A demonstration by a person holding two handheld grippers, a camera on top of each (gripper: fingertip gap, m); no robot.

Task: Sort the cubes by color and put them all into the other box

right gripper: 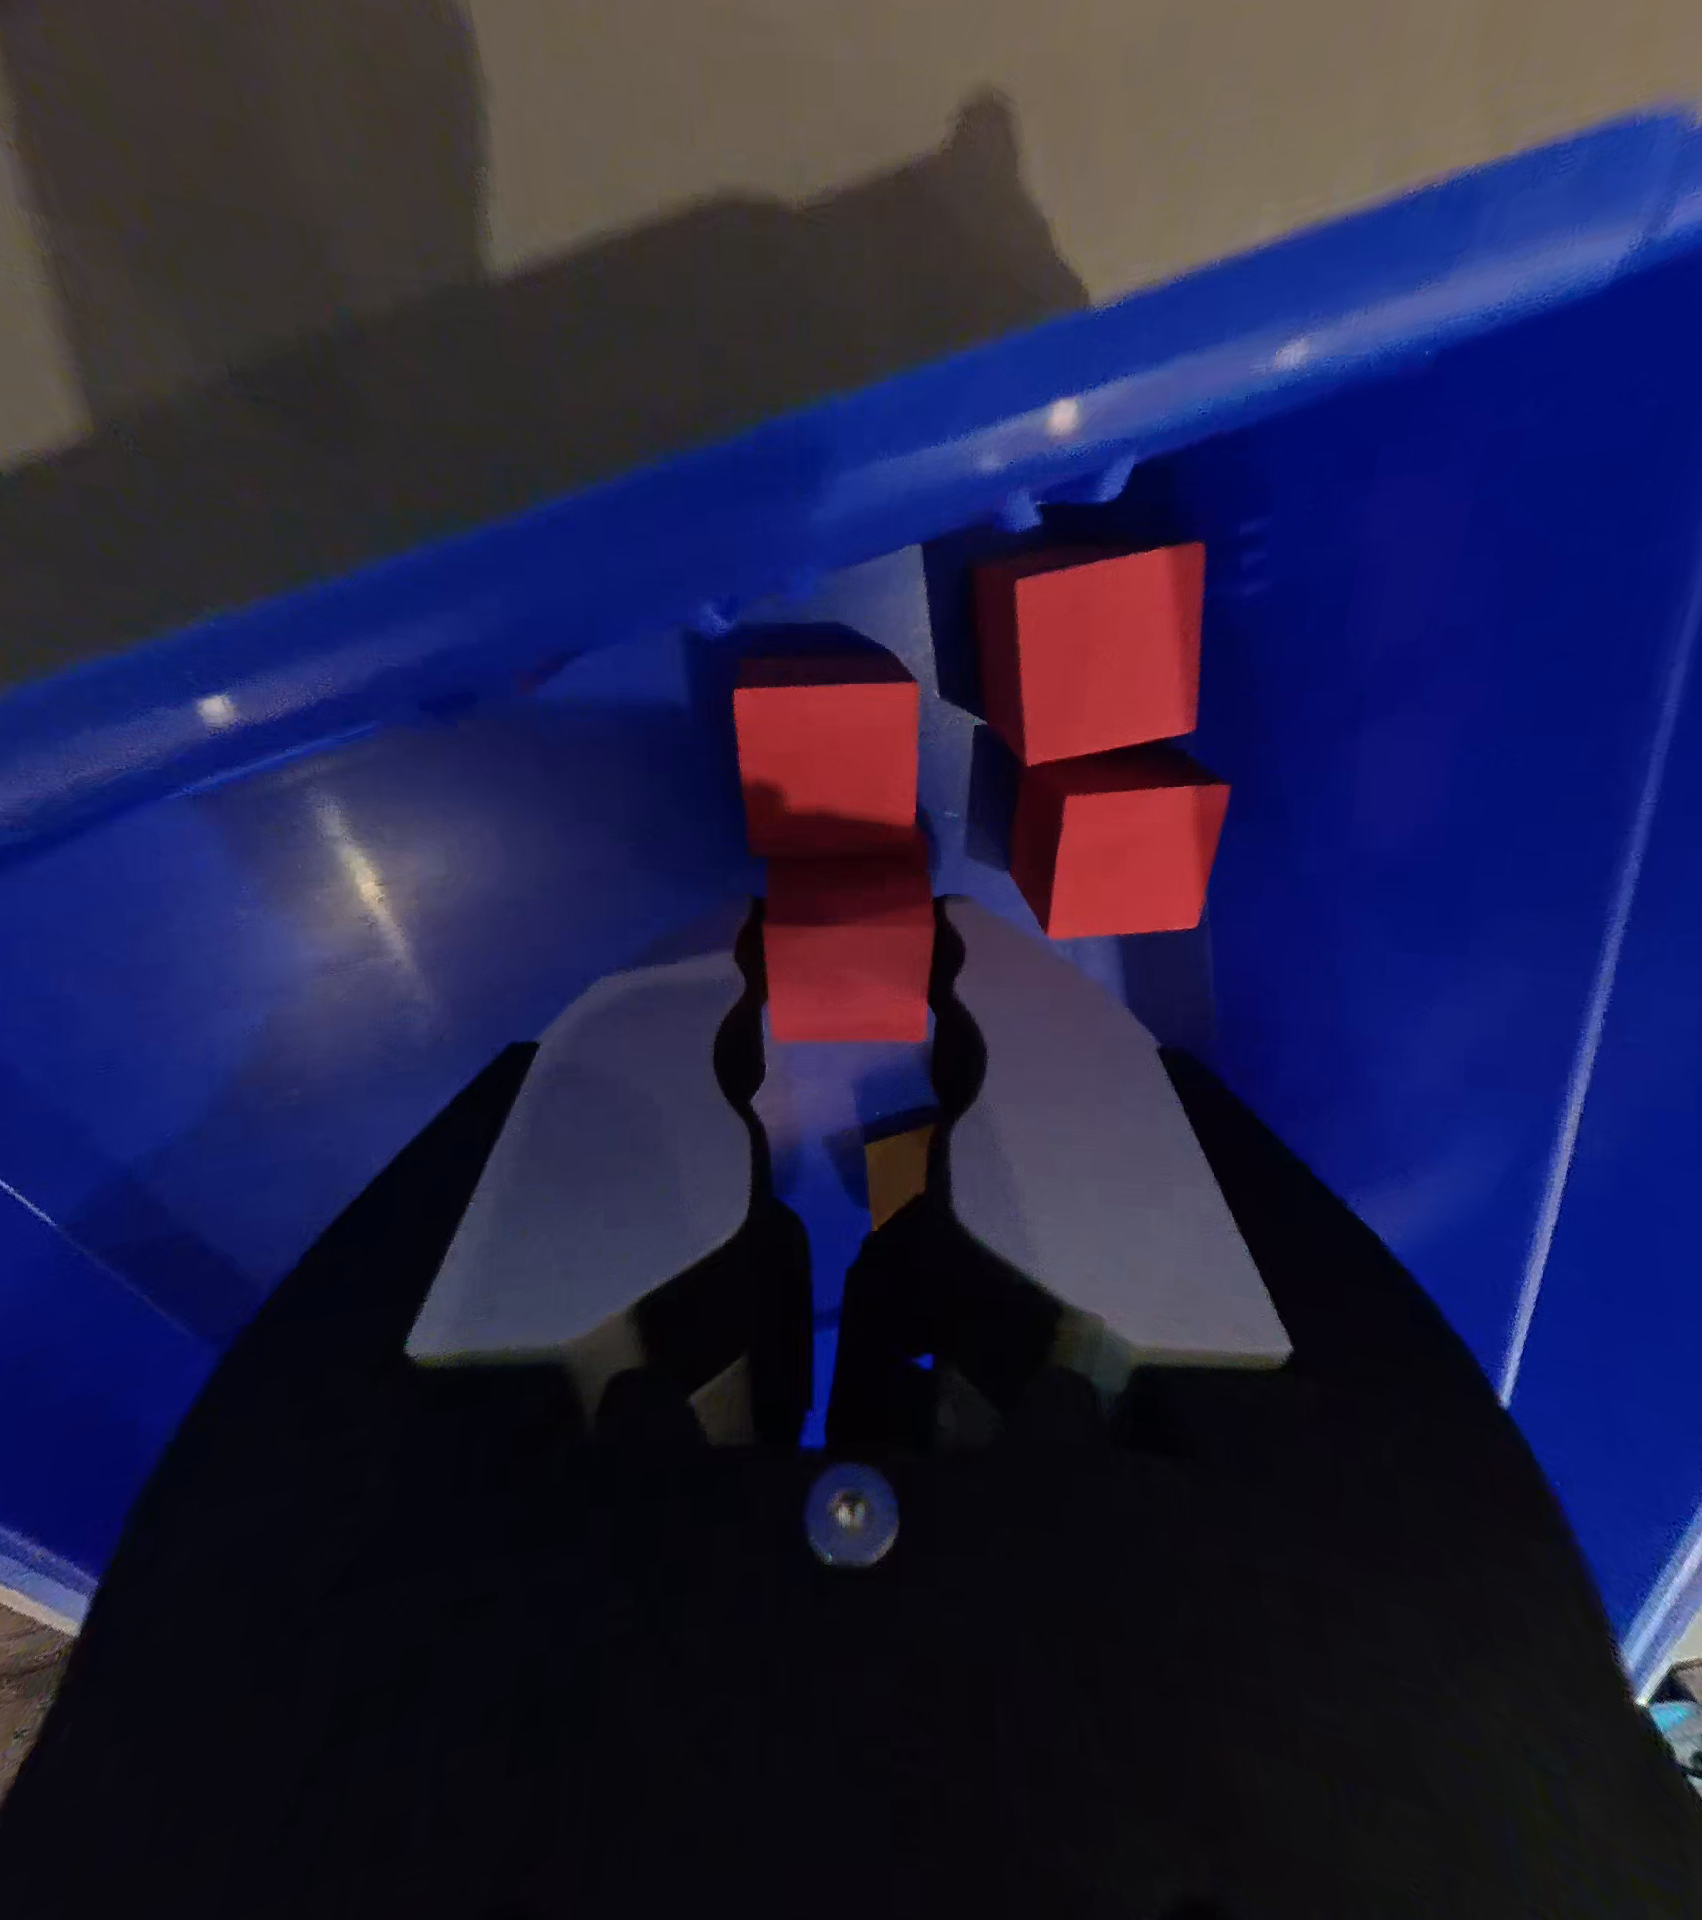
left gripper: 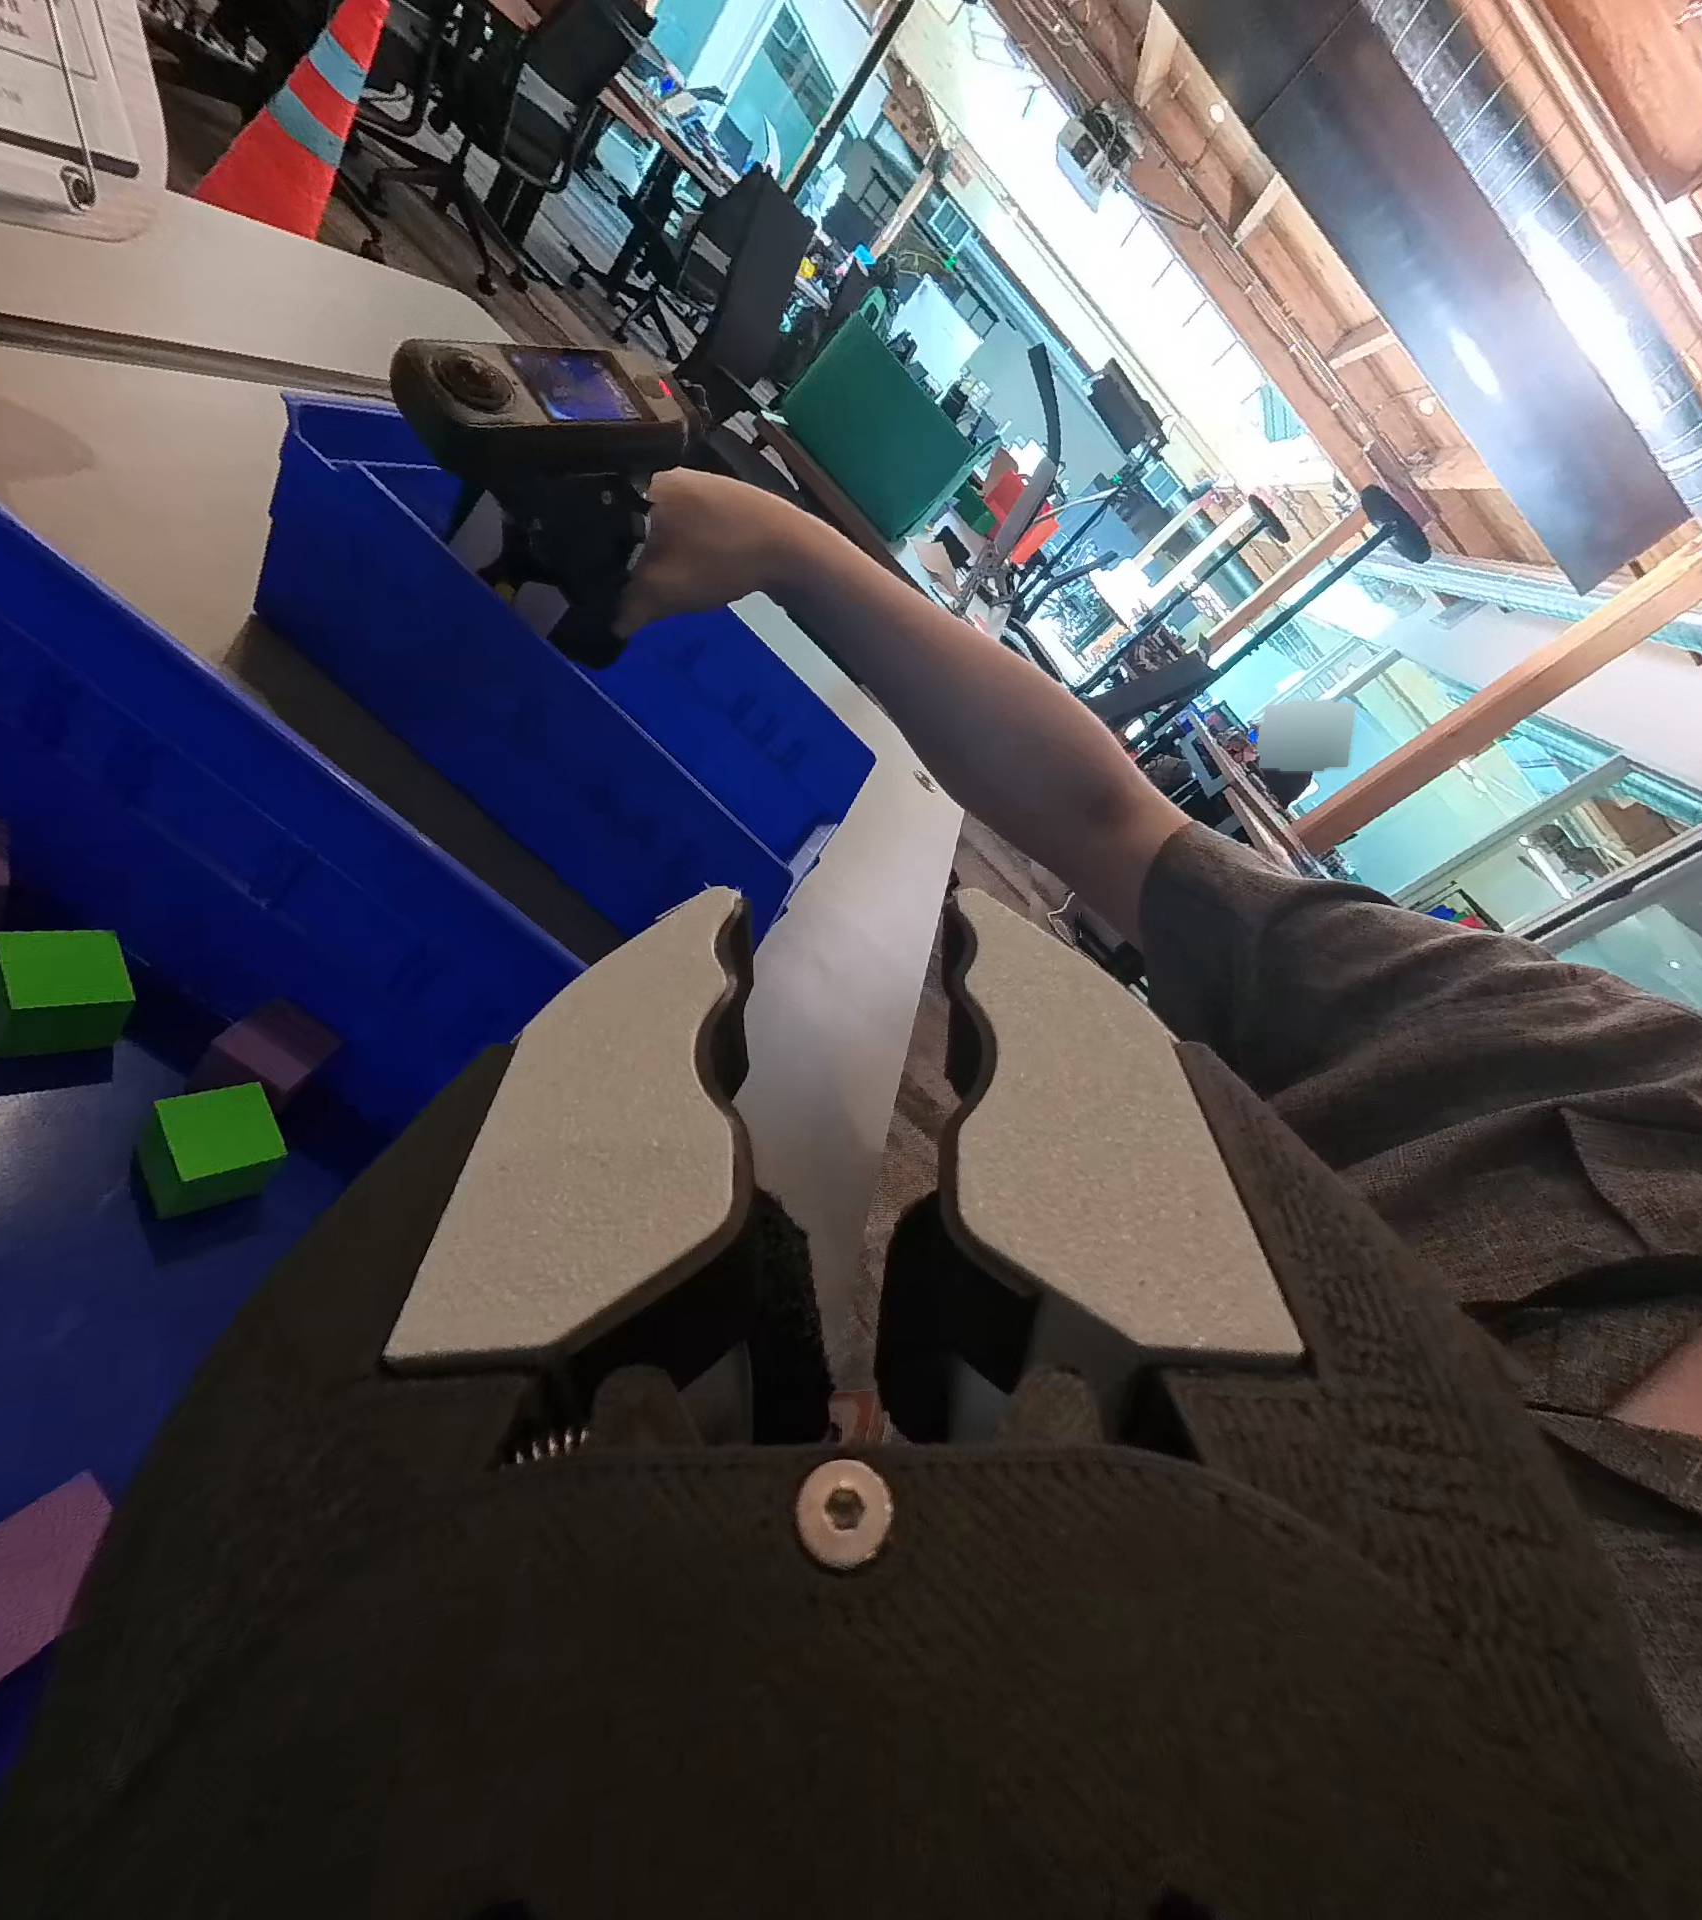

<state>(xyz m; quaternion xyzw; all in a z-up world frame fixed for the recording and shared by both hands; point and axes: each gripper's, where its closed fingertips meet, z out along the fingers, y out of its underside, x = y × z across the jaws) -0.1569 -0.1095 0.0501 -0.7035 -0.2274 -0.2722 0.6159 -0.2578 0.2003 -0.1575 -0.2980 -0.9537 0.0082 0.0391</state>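
Ur right gripper (right gripper: 847, 935) inside blue bin (right gripper: 1449, 831), pinching red cube (right gripper: 847, 966) by 3 others. Left gripper (left gripper: 847, 914) idle, fingers apart, empty, over table edge (left gripper: 857, 935).

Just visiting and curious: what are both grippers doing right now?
Left gripper open, empty, beside big blue bin. Right gripper inside smaller blue bin, fingers around a red cube. Three more red cubes close by.

Daylight is pouring through big windows (left gripper: 1065, 312) beyond the orange cone (left gripper: 301, 125); office chairs (left gripper: 535, 135) are standing beside it, under wooden beams (left gripper: 1512, 665).
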